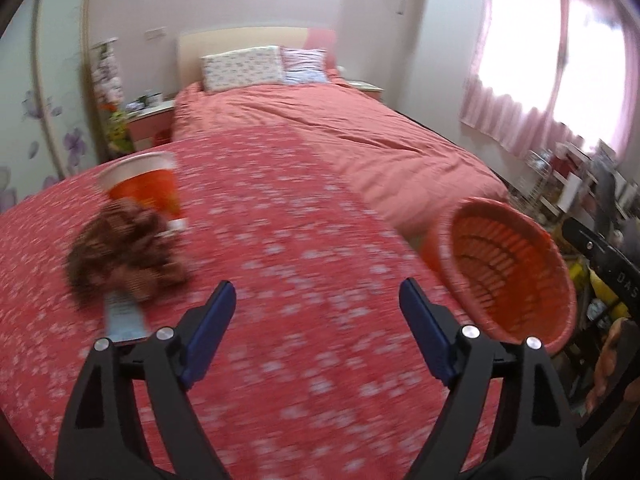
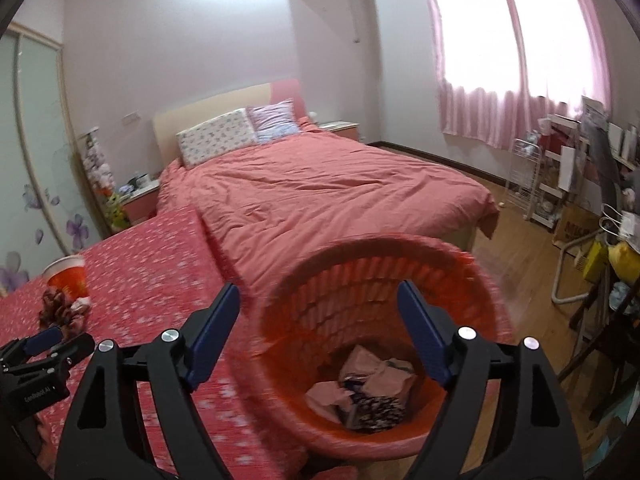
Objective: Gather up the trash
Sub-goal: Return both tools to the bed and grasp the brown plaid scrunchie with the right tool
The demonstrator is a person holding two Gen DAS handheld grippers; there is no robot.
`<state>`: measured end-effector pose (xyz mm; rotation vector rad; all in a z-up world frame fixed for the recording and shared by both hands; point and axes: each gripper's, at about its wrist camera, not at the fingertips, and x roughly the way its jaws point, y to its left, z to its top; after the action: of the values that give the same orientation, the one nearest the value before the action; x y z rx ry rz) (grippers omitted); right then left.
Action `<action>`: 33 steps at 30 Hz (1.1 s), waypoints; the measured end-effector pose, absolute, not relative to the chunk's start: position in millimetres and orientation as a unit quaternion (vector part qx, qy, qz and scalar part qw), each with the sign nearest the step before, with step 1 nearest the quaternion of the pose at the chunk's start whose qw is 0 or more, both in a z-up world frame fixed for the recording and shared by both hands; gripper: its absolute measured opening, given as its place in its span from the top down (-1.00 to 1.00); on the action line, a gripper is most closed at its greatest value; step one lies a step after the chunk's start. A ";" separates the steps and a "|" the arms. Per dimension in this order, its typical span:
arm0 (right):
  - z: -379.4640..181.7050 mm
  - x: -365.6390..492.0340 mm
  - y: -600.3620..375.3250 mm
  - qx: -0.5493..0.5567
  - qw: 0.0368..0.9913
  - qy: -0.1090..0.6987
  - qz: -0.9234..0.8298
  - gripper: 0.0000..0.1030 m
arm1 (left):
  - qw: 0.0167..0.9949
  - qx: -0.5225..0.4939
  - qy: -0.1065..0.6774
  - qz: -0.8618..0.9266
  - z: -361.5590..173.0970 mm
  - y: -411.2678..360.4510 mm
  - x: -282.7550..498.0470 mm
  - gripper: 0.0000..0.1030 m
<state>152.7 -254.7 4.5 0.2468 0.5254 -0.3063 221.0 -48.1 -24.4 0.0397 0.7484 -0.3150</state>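
Observation:
My left gripper [image 1: 316,292] is open and empty above a surface covered in red flowered cloth [image 1: 300,220]. To its left on the cloth lie a brown crumpled wad [image 1: 124,252], an orange and white paper cup [image 1: 148,184] tipped behind the wad, and a pale blue wrapper [image 1: 124,316]. An orange slatted basket [image 1: 500,264] stands at the cloth's right edge. My right gripper [image 2: 318,286] is open over that basket [image 2: 360,276], with nothing between its pads. Crumpled papers and wrappers [image 2: 372,388] lie at the basket's bottom. The left gripper [image 2: 60,342] shows near the wad [image 2: 60,312] and cup [image 2: 68,276].
A bed with a pink quilt [image 2: 320,192] and two pillows lies beyond the cloth. A nightstand [image 1: 152,120] stands at the back left. Shelves and clutter [image 2: 580,184] line the right wall under pink curtains. Wooden floor [image 2: 528,264] lies right of the basket.

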 end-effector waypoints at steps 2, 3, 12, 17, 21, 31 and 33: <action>5.8 157.7 -238.8 0.114 0.949 0.260 -0.137 -0.55 | 0.922 0.013 0.364 -0.132 -24.4 -21.9 220.0 -0.64; 6.3 160.5 -231.8 0.113 0.950 0.262 -0.131 -0.55 | 0.923 0.008 0.364 -0.123 -24.4 -6.6 219.3 -0.64; 9.1 194.4 -150.1 0.088 0.953 0.285 -0.044 -0.55 | 0.927 -0.020 0.374 -0.018 -29.4 101.7 217.4 -0.65; 7.0 215.7 -100.7 0.069 0.952 0.299 -0.001 -0.55 | 0.931 -0.036 0.363 0.023 -30.2 147.7 215.0 -0.65; 3.2 234.2 -69.8 0.071 0.947 0.313 0.025 -0.54 | 0.932 -0.042 0.359 0.038 -29.0 171.4 214.1 -0.65; -21.1 282.4 -12.4 0.073 0.927 0.364 0.061 -0.13 | 0.930 -0.061 0.359 0.050 -32.6 214.0 213.1 -0.65; -24.0 285.0 -9.6 0.079 0.924 0.369 0.063 -0.12 | 0.929 -0.066 0.360 0.051 -33.6 219.6 215.4 -0.65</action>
<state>285.0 -9.6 -24.0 0.1630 0.7568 0.1292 215.4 219.6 -33.6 -0.1348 0.7376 0.1051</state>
